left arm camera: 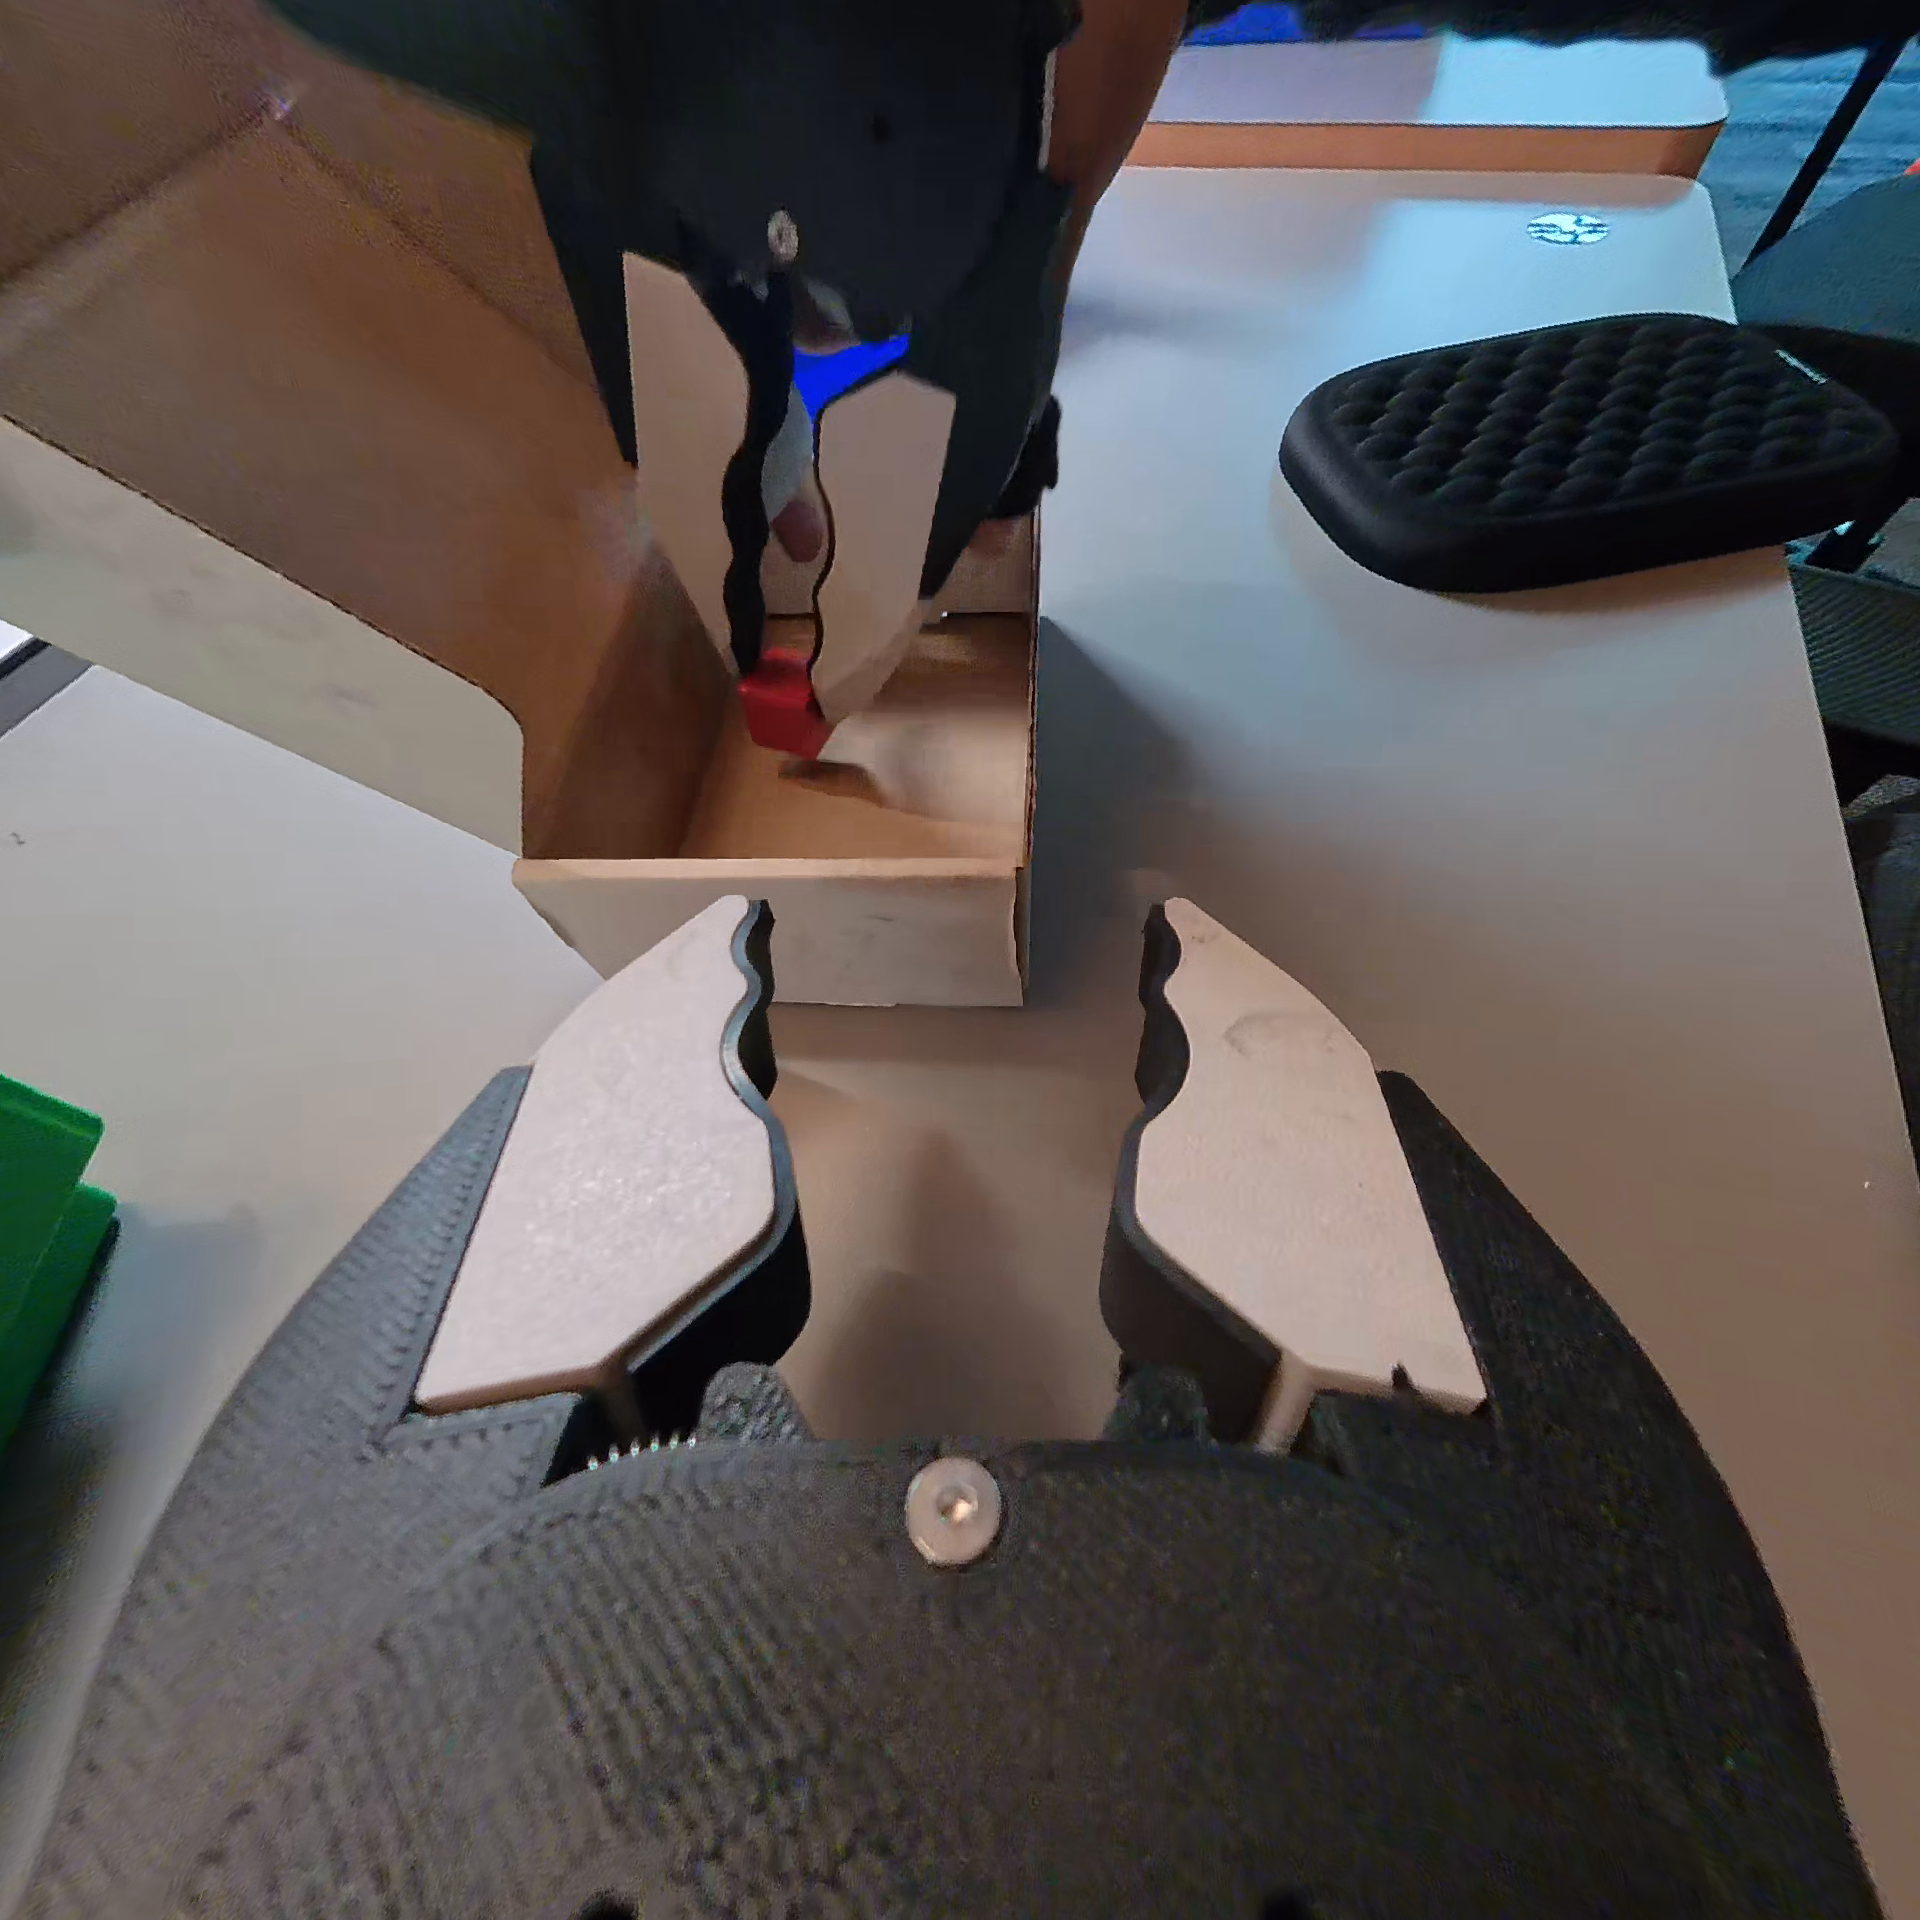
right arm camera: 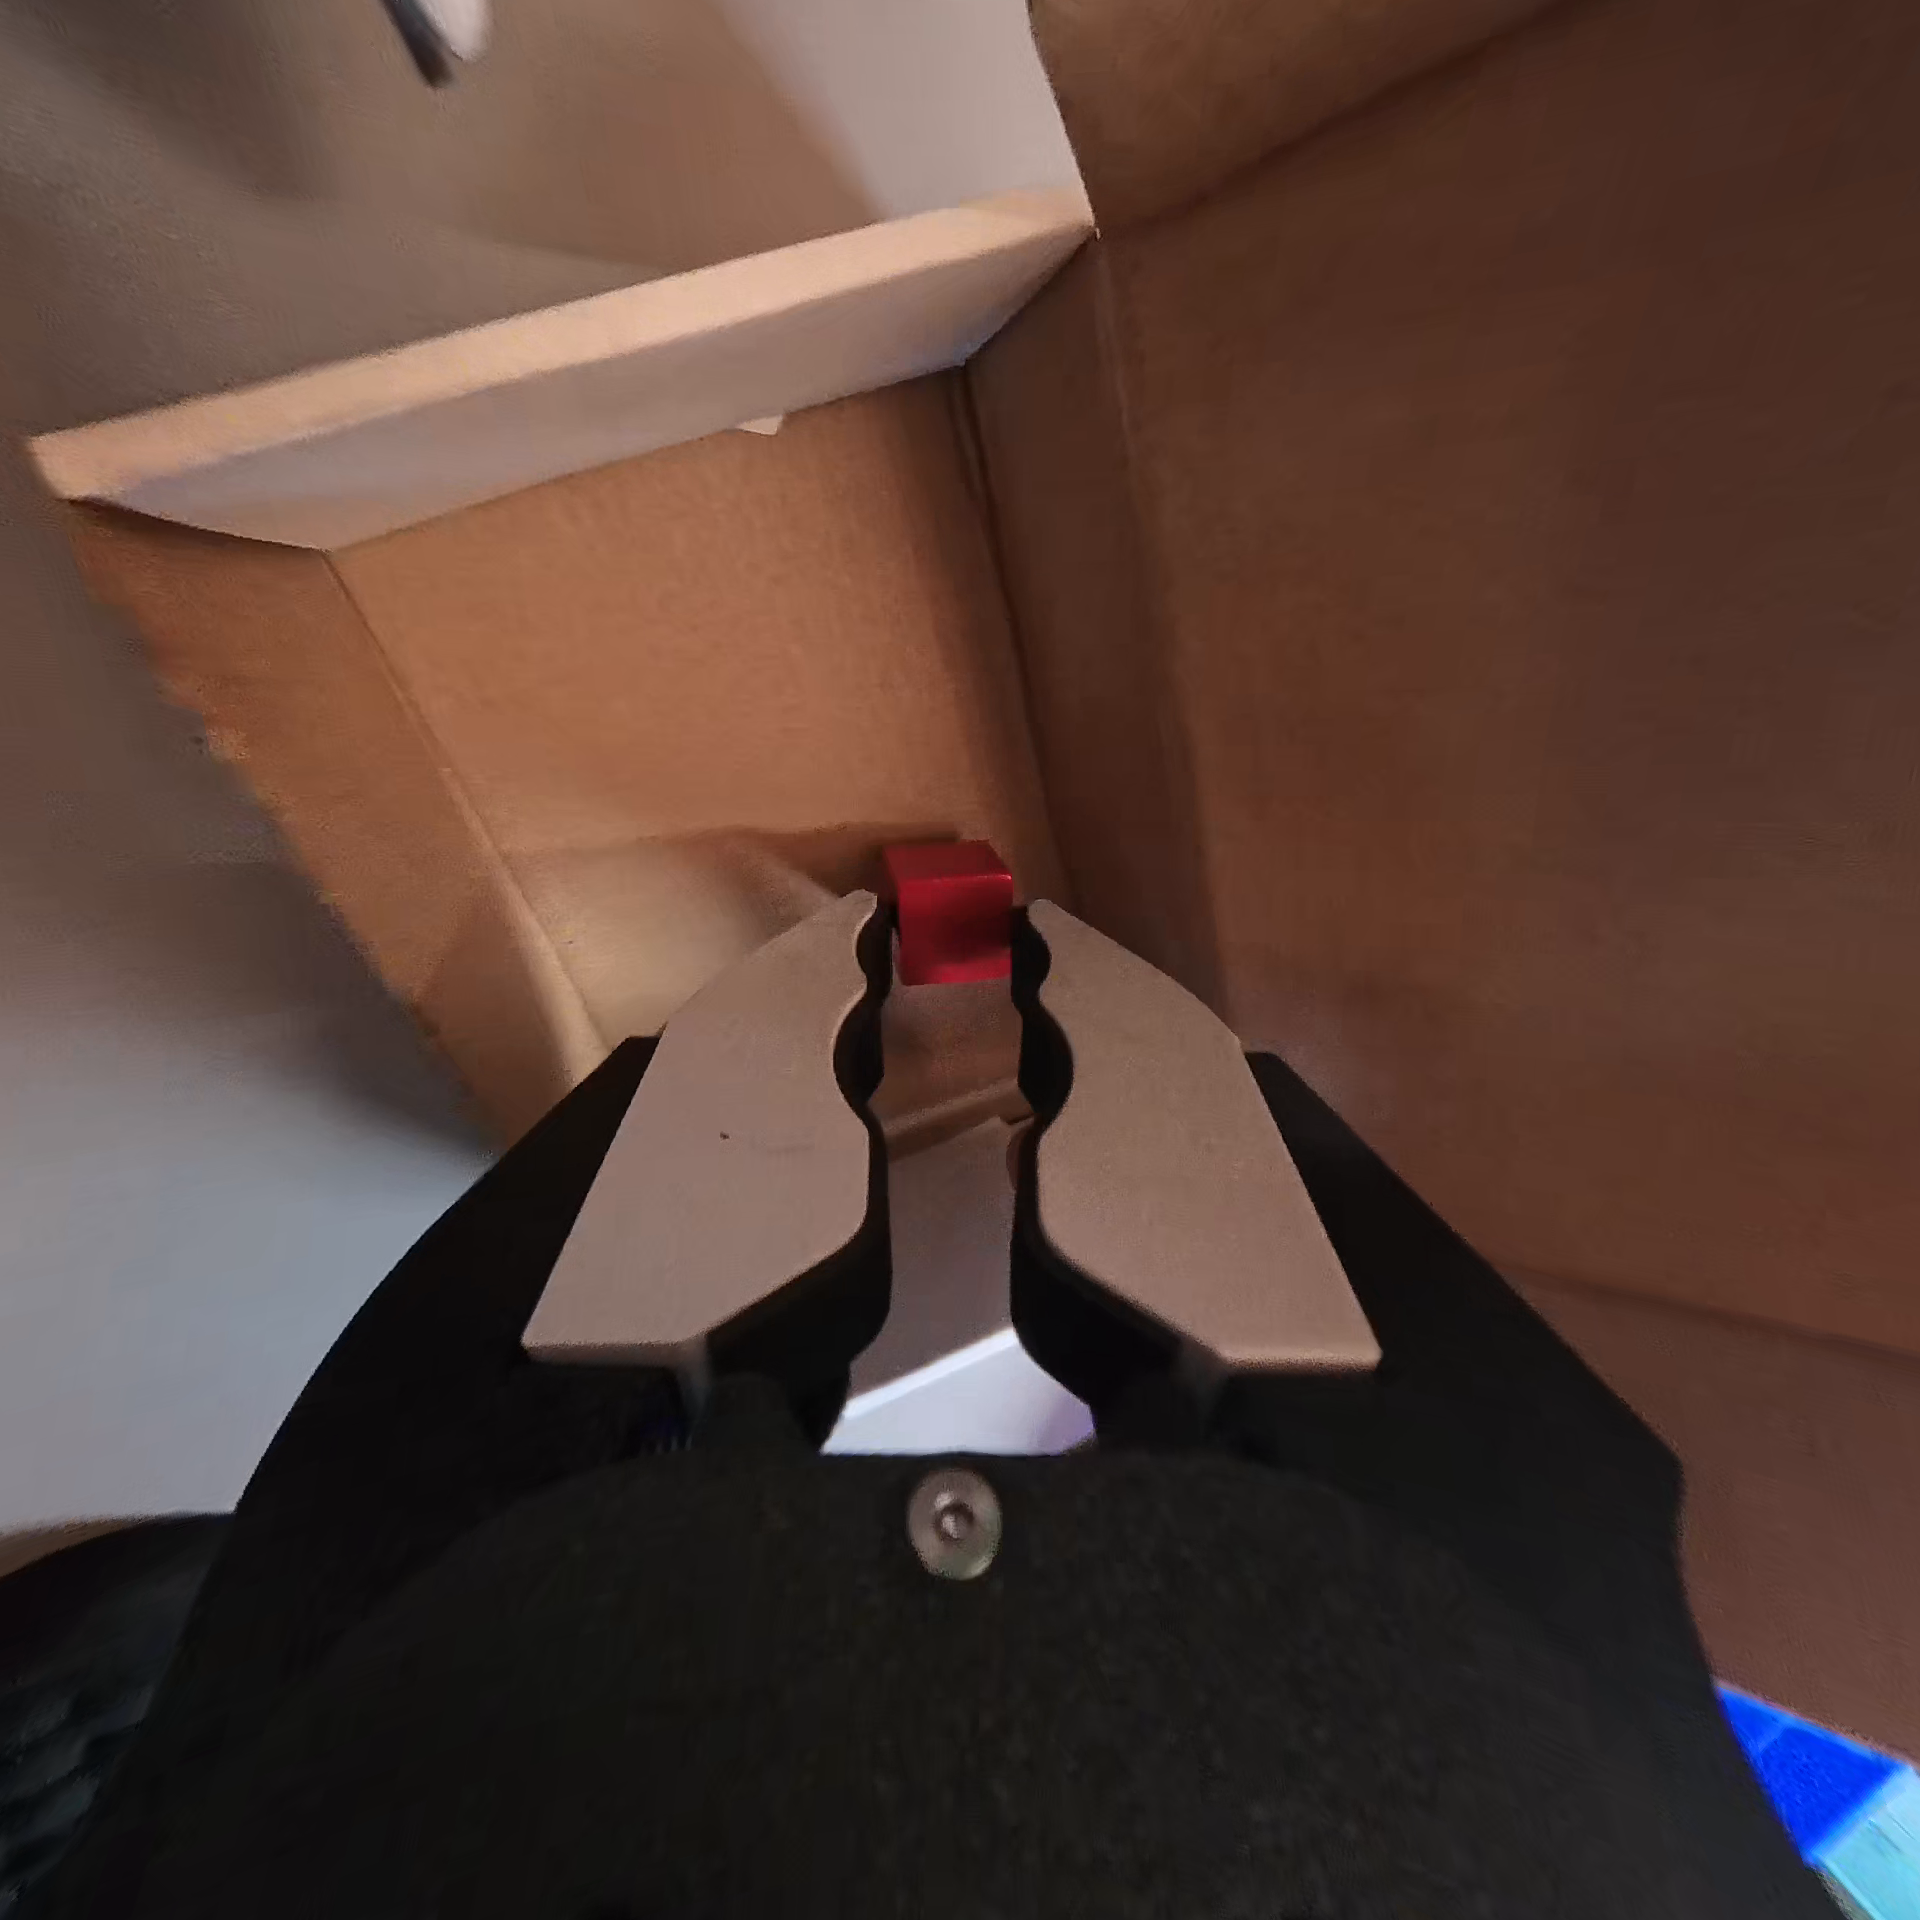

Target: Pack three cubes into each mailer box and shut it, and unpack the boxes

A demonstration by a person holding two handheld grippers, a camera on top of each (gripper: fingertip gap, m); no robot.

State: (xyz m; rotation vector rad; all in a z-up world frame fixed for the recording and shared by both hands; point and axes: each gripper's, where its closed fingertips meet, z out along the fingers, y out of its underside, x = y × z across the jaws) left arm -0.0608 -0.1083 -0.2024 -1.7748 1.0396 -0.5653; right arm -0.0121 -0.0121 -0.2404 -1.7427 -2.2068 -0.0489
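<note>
Our right gripper (right arm camera: 951,914), reaching down inside the mailer box (left arm camera: 790,930), pinches the red cube (right arm camera: 951,914) at its tips, near the box wall; left gripper (left arm camera: 956,914) spread wide, empty, just outside the box's near wall.

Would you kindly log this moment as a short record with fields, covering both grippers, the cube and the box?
left gripper: open, empty, outside the box's near wall
right gripper: reaching down into the box, shut on the red cube
red cube: between the fingertips, near the box floor; contact with floor unclear
box: open, lid up, on the white table
other cubes in box: none visible
nearby: black pad, green object
</note>
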